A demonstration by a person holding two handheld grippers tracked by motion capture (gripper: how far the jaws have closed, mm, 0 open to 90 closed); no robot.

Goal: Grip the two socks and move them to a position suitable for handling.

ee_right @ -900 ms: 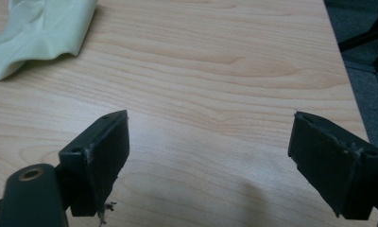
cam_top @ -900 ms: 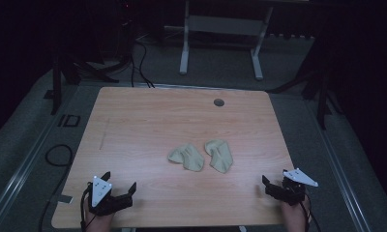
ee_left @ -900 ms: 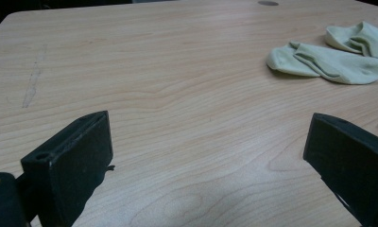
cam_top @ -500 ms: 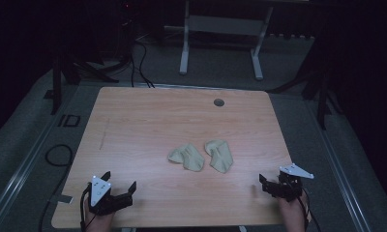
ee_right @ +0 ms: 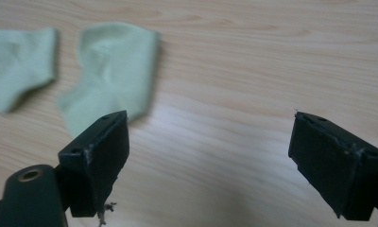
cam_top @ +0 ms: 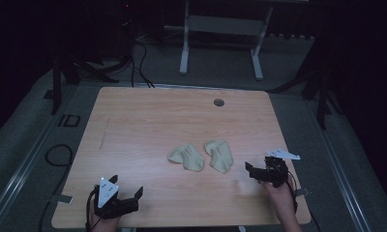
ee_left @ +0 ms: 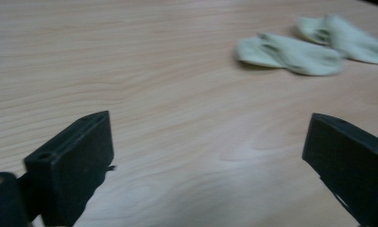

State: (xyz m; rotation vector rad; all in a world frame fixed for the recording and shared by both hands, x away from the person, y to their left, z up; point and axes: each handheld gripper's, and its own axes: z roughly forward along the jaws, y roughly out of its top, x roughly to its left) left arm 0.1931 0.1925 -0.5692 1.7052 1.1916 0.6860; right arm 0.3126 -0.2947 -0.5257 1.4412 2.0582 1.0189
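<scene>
Two small pale-green fabric socks lie side by side near the middle of the light wood-grain counter, and both claws sit back at the near edge. The left sock and the right sock are flat, close together, apparently just apart.

The right claw has its jaws spread wide, nothing between them, only bare wood. From it, the right sock is just up at about ten o'clock, near but not touching. In the right gripper view that sock lies at eleven o'clock above the left jaw, its nearest end almost at the jaw tip, with the other sock farther off at ten o'clock.

The left claw is also gaping and empty, down at the near left corner of the counter. The socks are well apart from it, up at roughly two o'clock. The left gripper view puts the near sock at one o'clock, the second behind it.

Handling, as I judge it: these are light, limp and soft. They will fold and droop the moment they lift, and there is no risk of breakage. Thin cloth flat on smooth wood can slide ahead of a jaw rather than rise, so the pinch wants to come down over an edge. The cuff opening or the toe end looks the best spot, where the fabric bunches slightly and both layers can be caught together.
</scene>
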